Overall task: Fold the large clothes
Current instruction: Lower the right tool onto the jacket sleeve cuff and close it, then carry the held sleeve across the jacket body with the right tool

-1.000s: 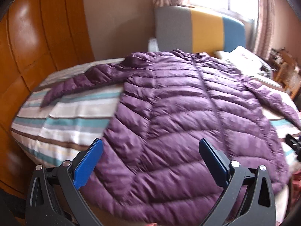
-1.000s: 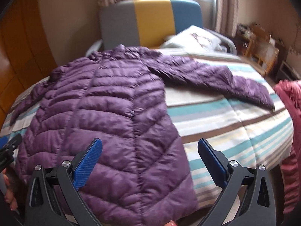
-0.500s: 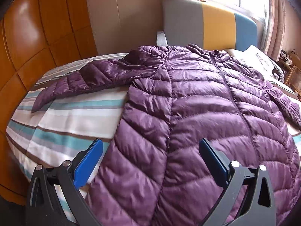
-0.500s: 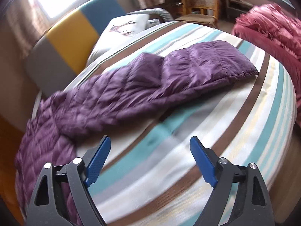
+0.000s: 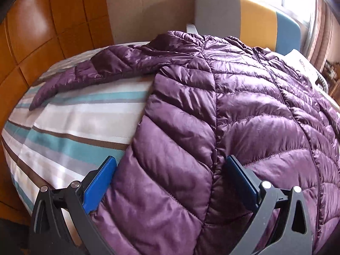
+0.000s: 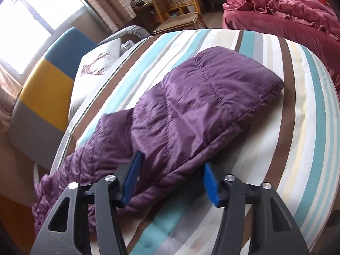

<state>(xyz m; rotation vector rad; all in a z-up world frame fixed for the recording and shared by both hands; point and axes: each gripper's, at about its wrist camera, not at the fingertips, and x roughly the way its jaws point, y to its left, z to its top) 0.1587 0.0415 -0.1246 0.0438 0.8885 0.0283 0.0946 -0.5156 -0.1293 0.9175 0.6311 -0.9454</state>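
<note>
A purple quilted down jacket [image 5: 233, 106] lies spread flat on a striped bed cover [image 5: 74, 127], one sleeve [image 5: 85, 74] stretched out to the left. My left gripper [image 5: 170, 159] stands open low over the jacket's left side panel, which lies between its blue pads. In the right wrist view the other sleeve [image 6: 201, 97] lies across the stripes with its cuff at the far right. My right gripper [image 6: 172, 161] straddles this sleeve partway along. Its jaws are closing, and the sleeve fills the gap between them.
A grey, yellow and blue headboard [image 5: 244, 17] stands at the bed's far end with a white pillow [image 6: 97, 63] before it. A wooden wardrobe [image 5: 31, 31] lines the left side. Beyond the bed's right edge are a red quilt [image 6: 286, 10] and a cane chair [image 6: 176, 2].
The left gripper has dropped closer onto the jacket's left side. The right gripper has swung from the jacket's body to the right sleeve, rolled, and narrowed its jaws around it.
</note>
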